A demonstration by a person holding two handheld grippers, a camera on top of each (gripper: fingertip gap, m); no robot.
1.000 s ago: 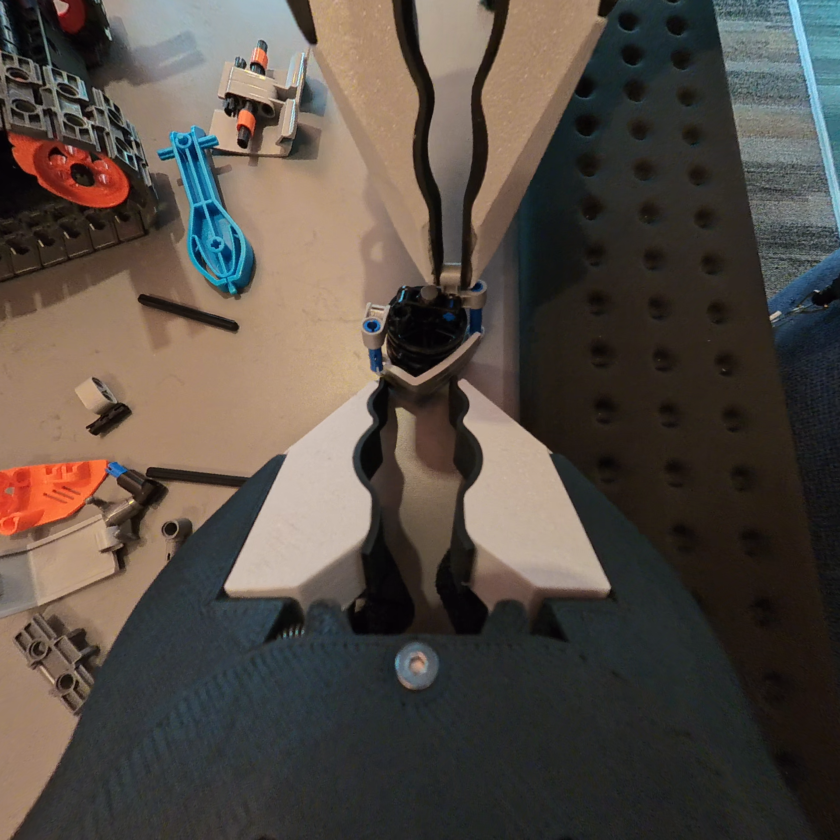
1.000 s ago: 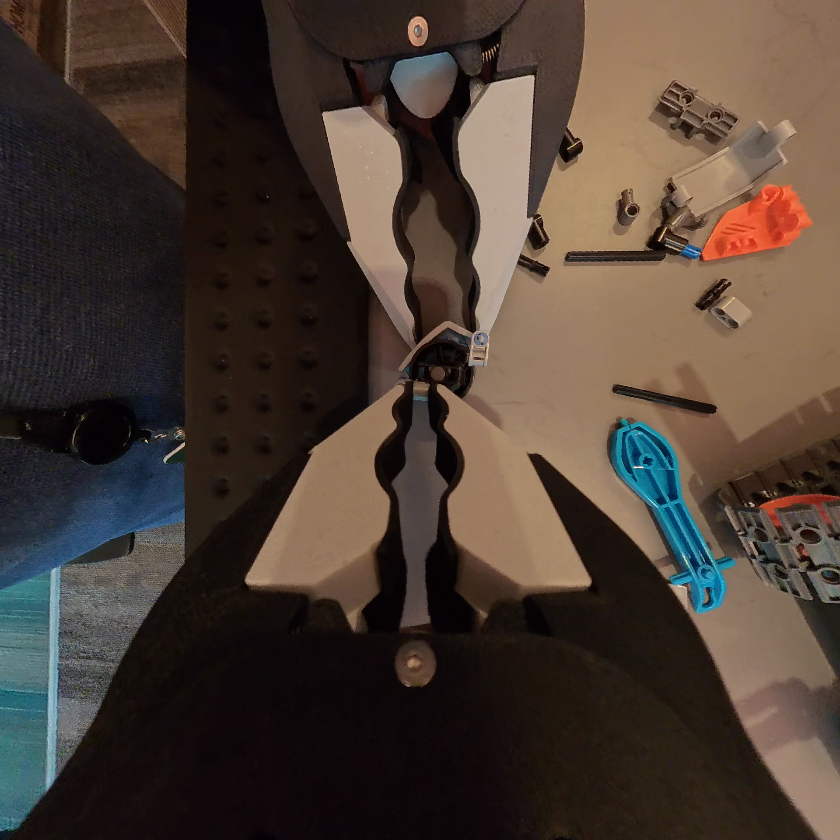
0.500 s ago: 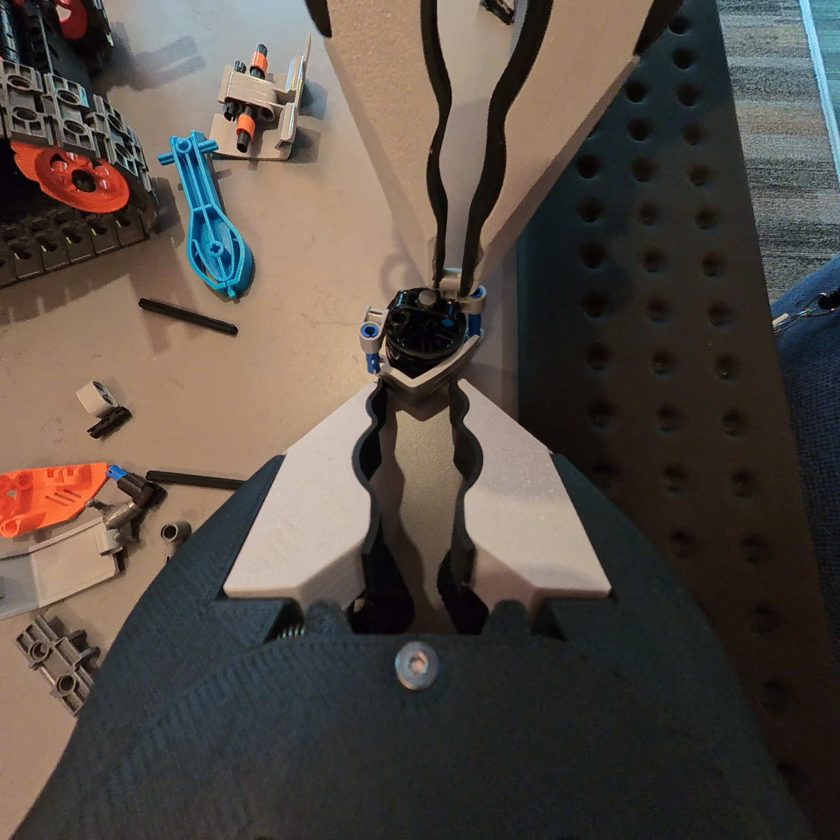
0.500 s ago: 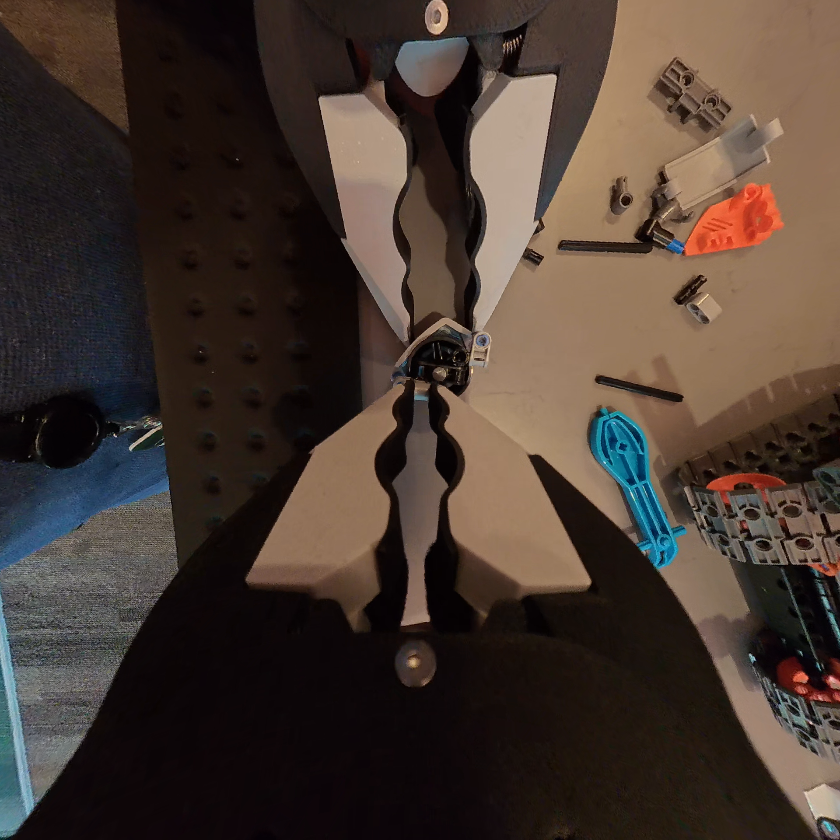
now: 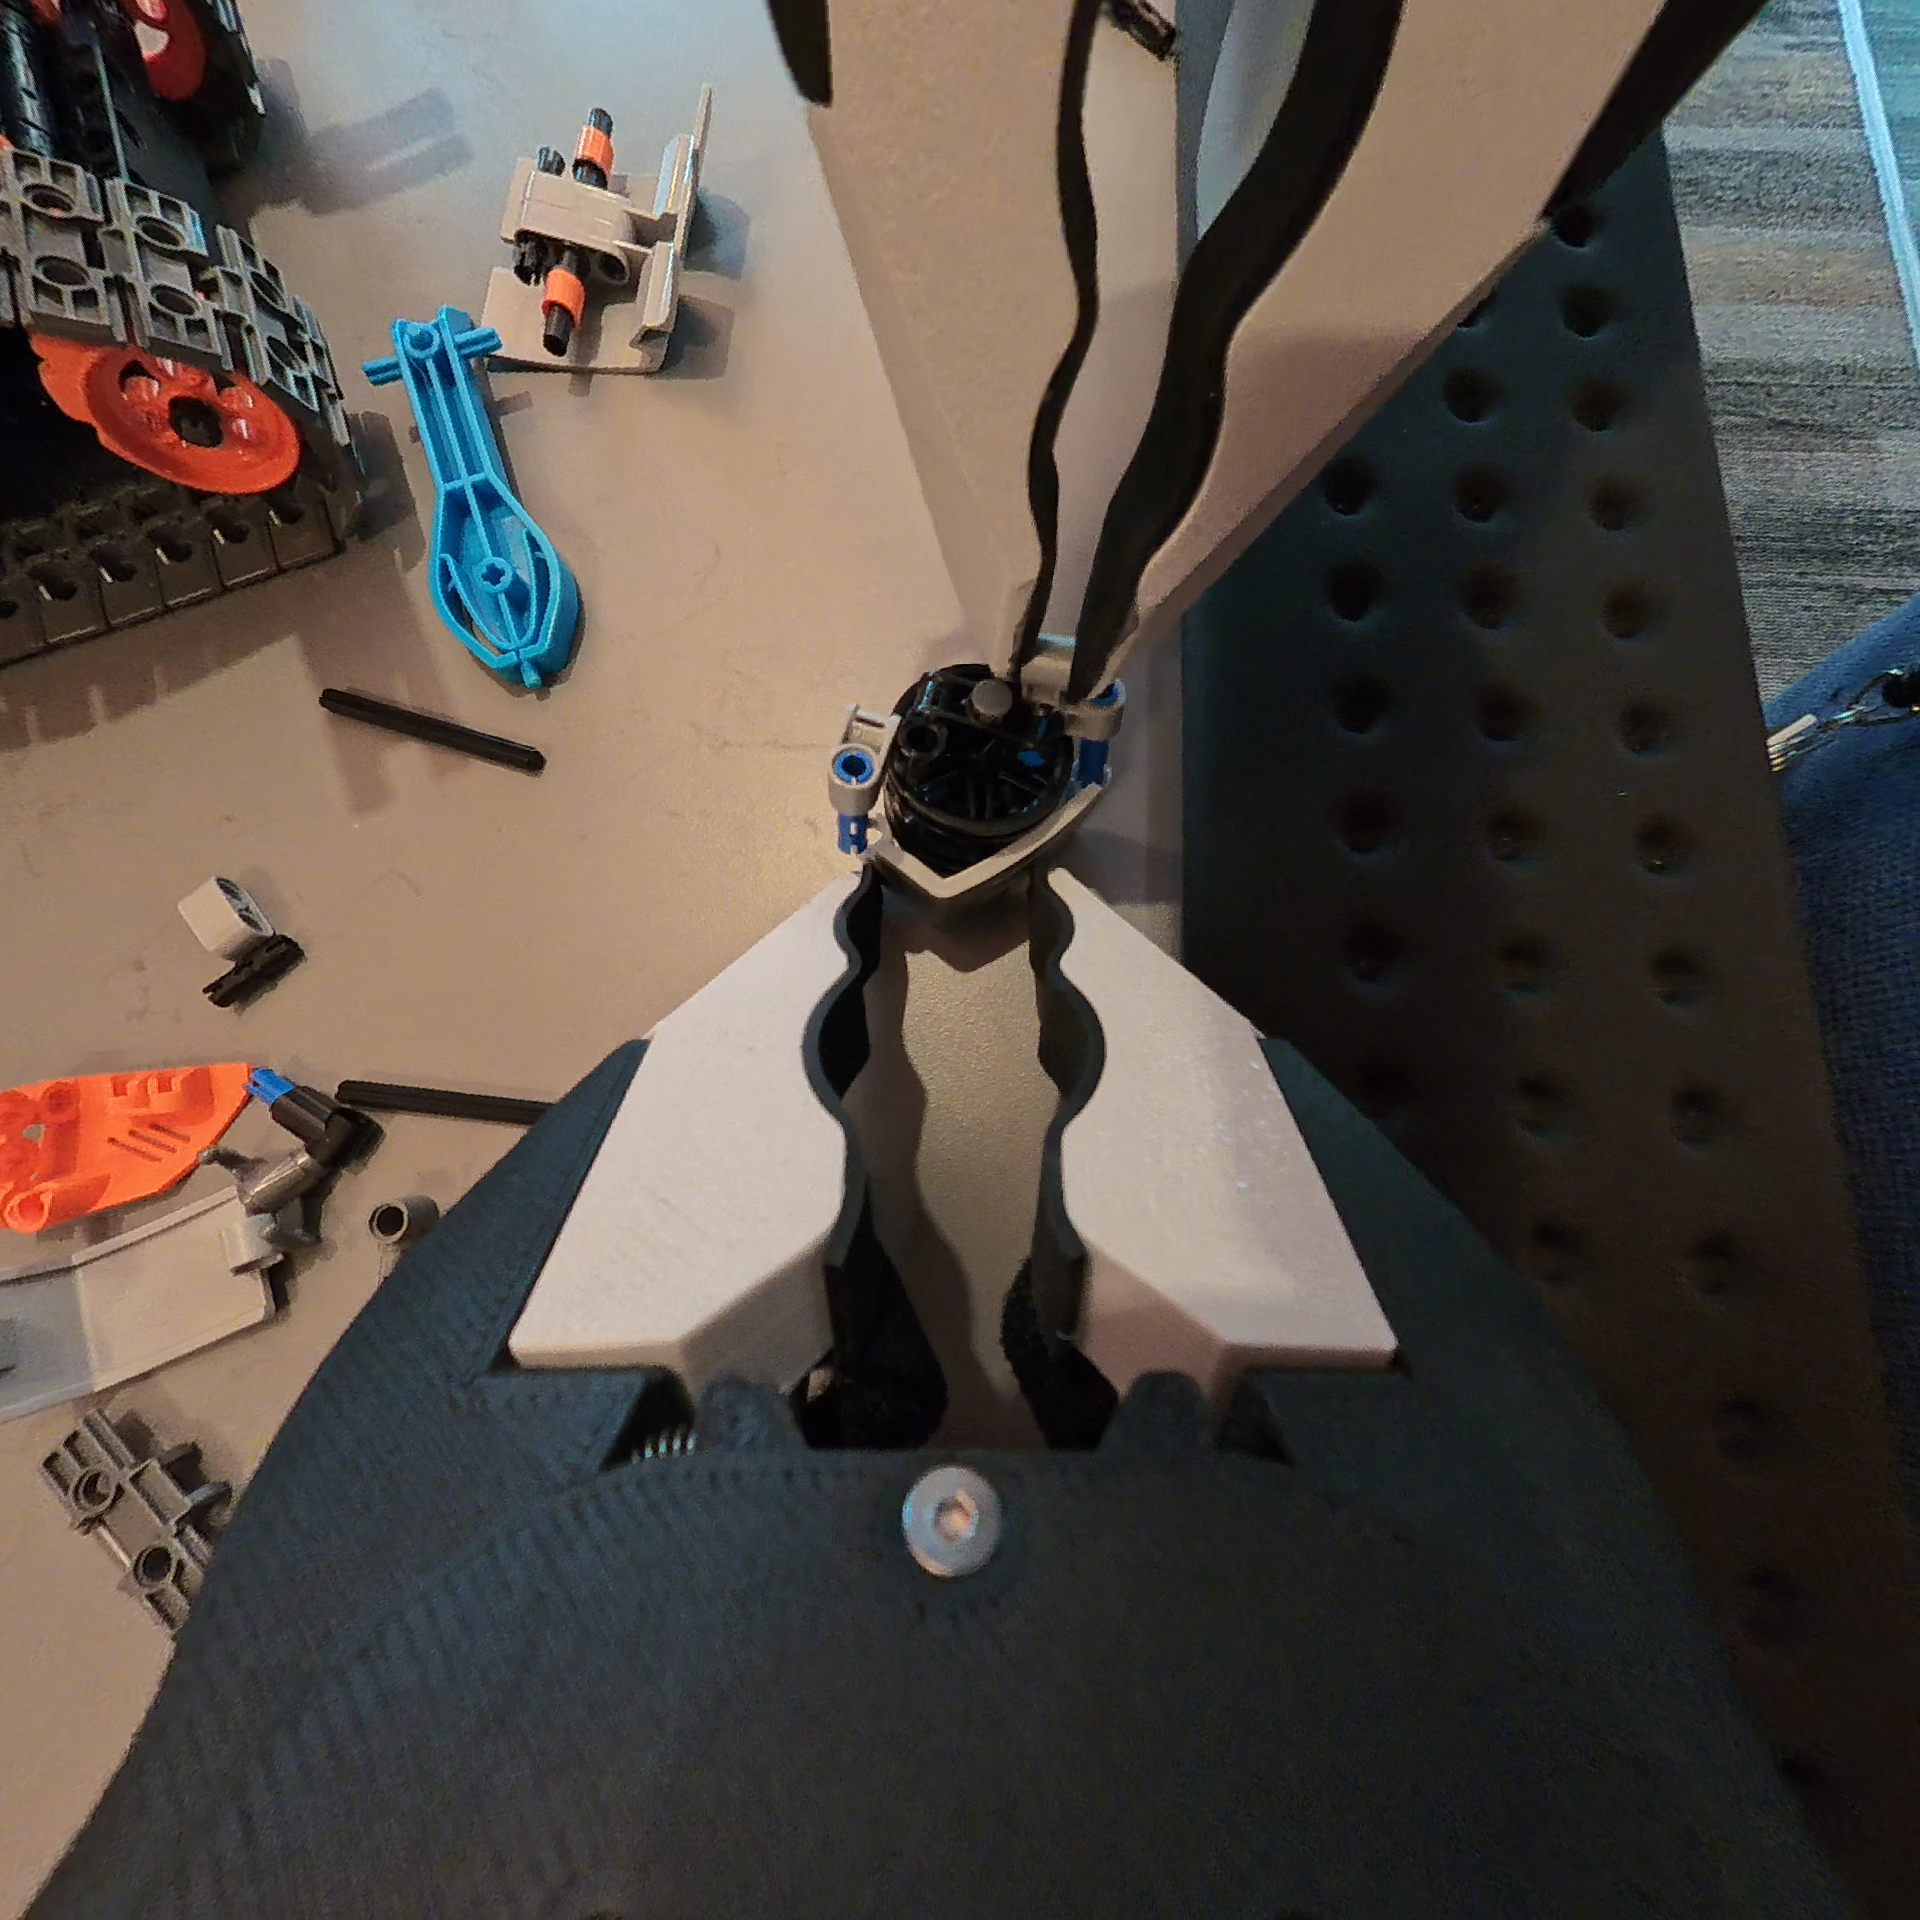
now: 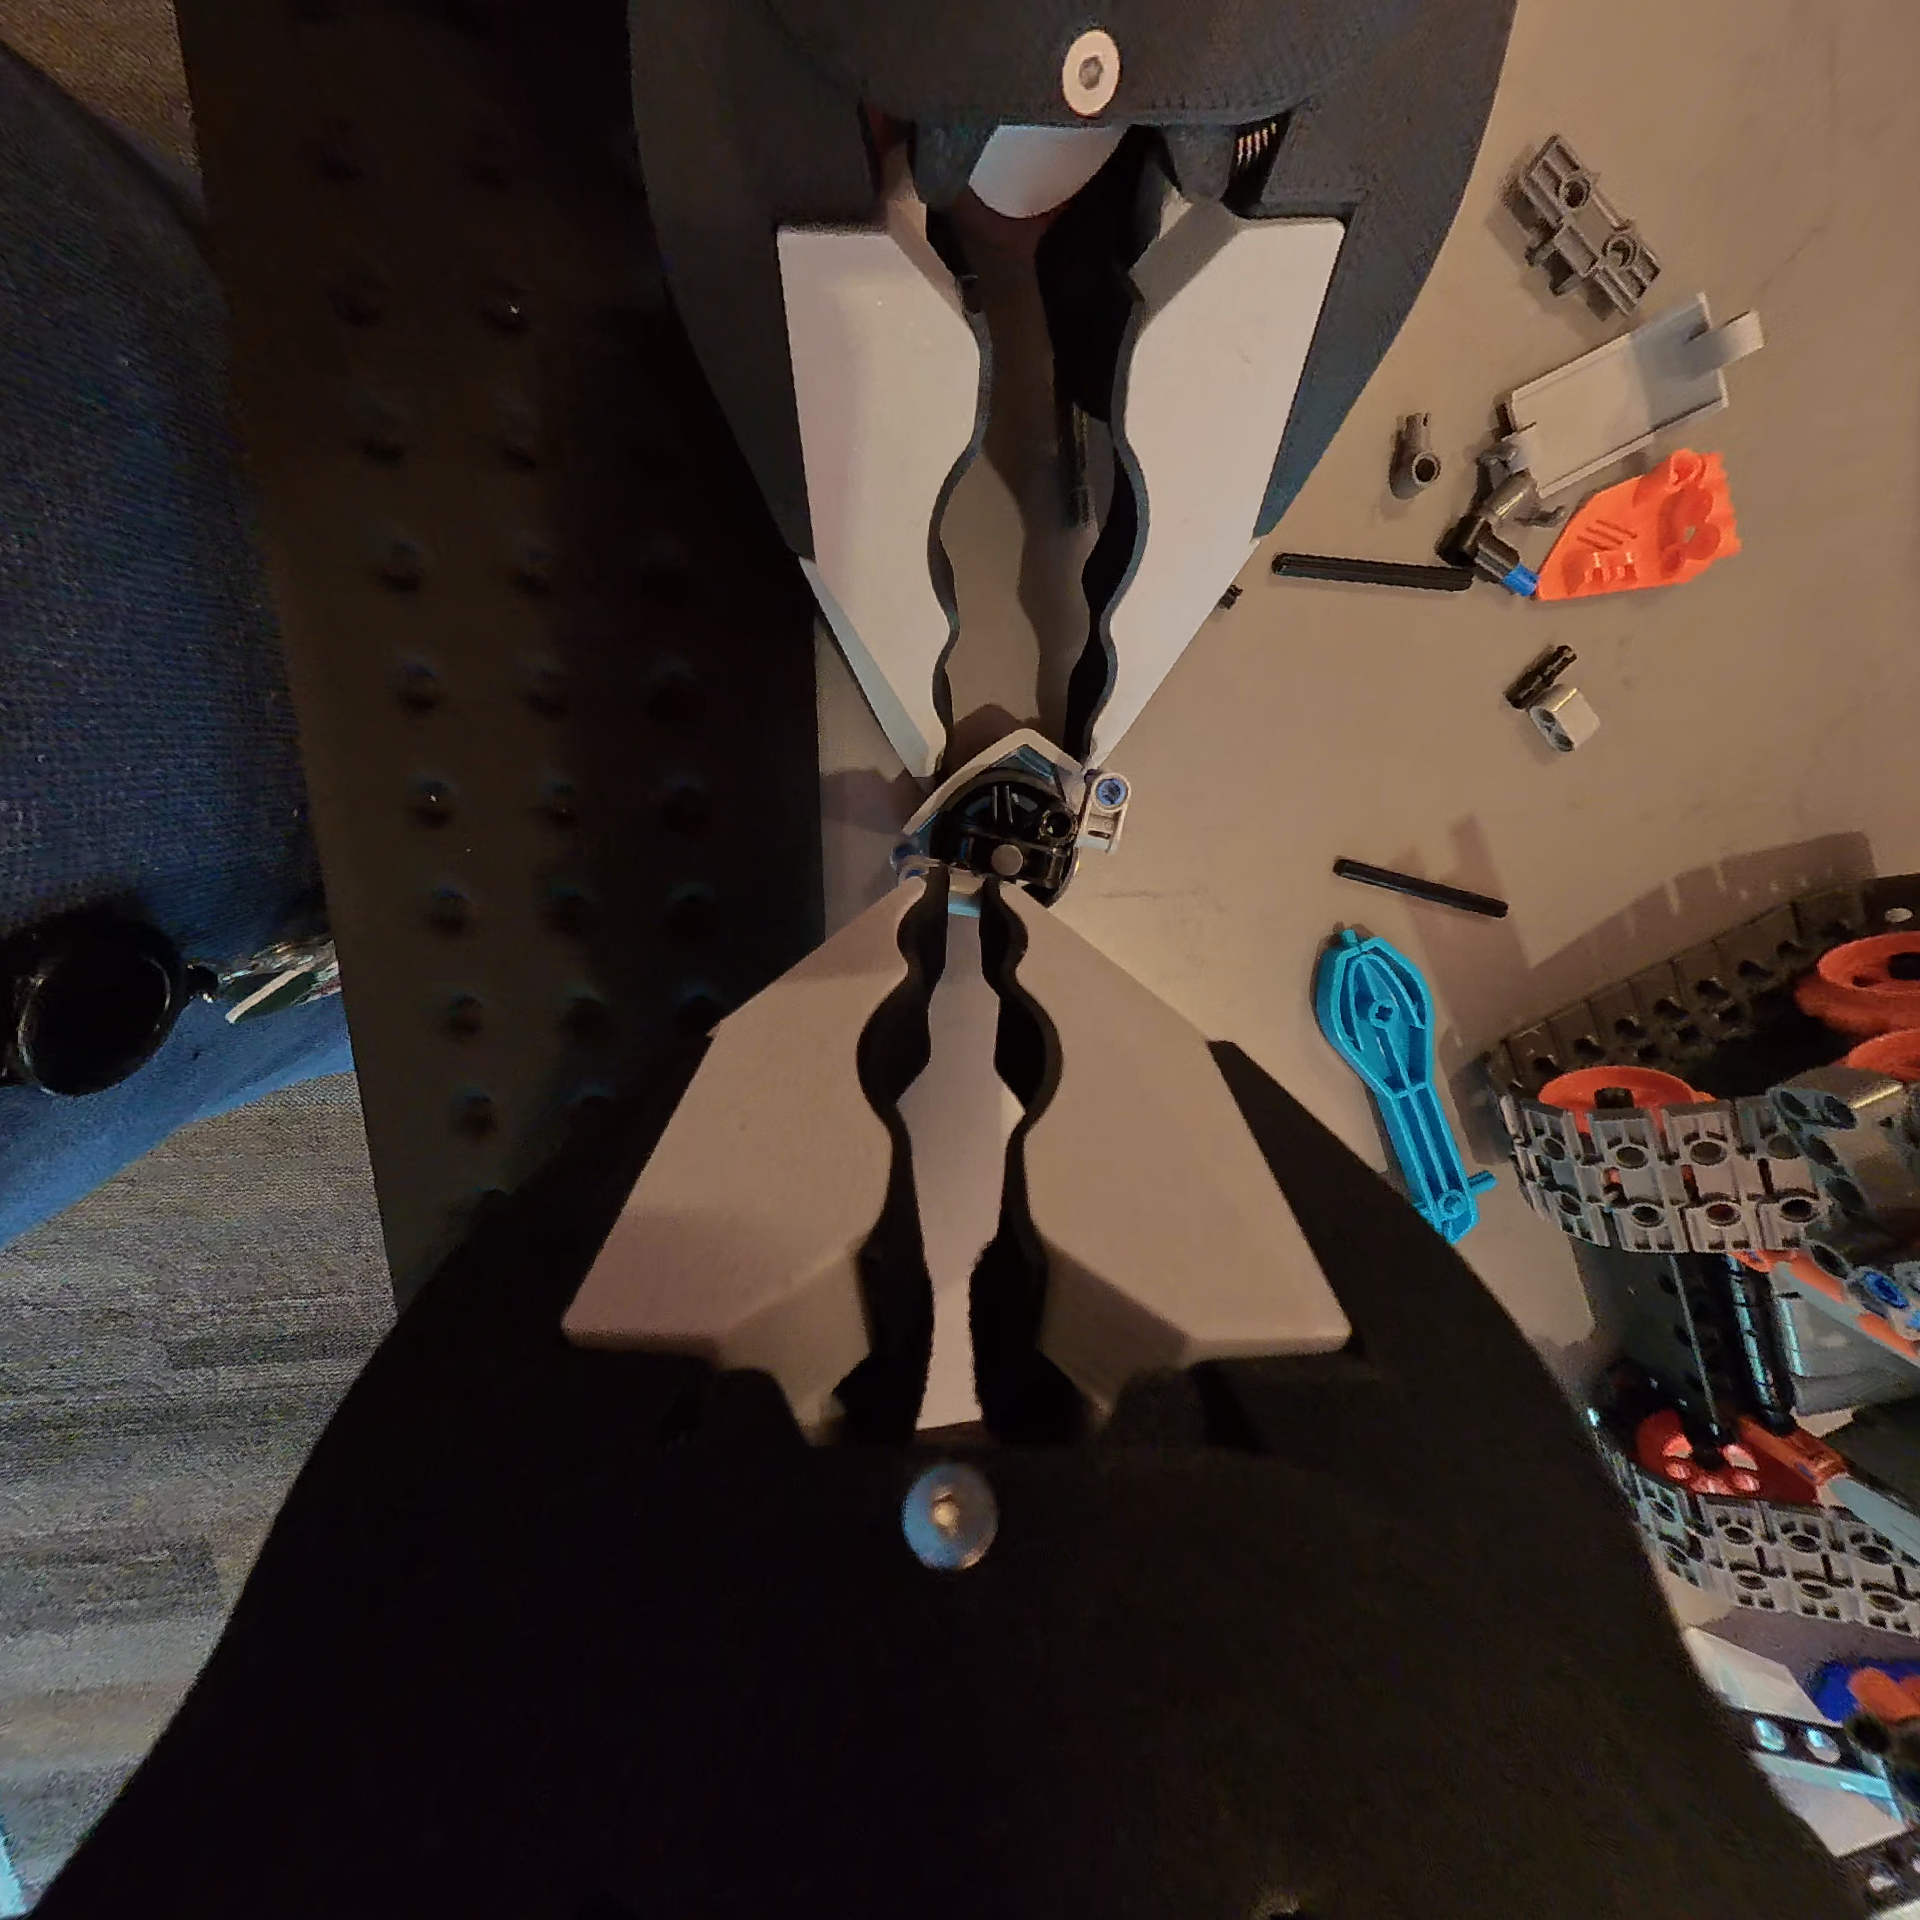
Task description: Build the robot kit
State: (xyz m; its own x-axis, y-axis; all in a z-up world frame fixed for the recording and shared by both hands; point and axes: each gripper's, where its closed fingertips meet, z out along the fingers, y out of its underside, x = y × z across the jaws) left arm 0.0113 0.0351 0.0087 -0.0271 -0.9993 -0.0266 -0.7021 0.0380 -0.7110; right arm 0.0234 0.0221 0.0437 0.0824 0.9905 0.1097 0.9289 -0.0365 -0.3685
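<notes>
A small assembly (image 5: 971, 769) of a black wheel hub, a grey angled panel and blue pins hangs between both grippers, just above the tan table (image 5: 675, 831) near its right edge. My left gripper (image 5: 951, 883) is shut on the grey angled panel. My right gripper (image 5: 1060, 655) comes in from the opposite side and is shut on a small grey connector at the hub's far rim. In the right wrist view the assembly (image 6: 1003, 826) sits between the right gripper (image 6: 966, 899) and the left gripper (image 6: 1013, 743).
On the table lie a blue lever-shaped part (image 5: 488, 520), a black axle (image 5: 431, 730), a grey bracket with orange pins (image 5: 603, 229), an orange panel (image 5: 104, 1132) and a tracked vehicle (image 5: 156, 416). A dark perforated mat (image 5: 1507, 831) runs along the right. There is about 4 centimetres between the tips of the two grippers.
The right gripper has tilted and swung while staying on the connector; its view now takes in more of the tracked vehicle. The left gripper and the assembly have barely moved.
</notes>
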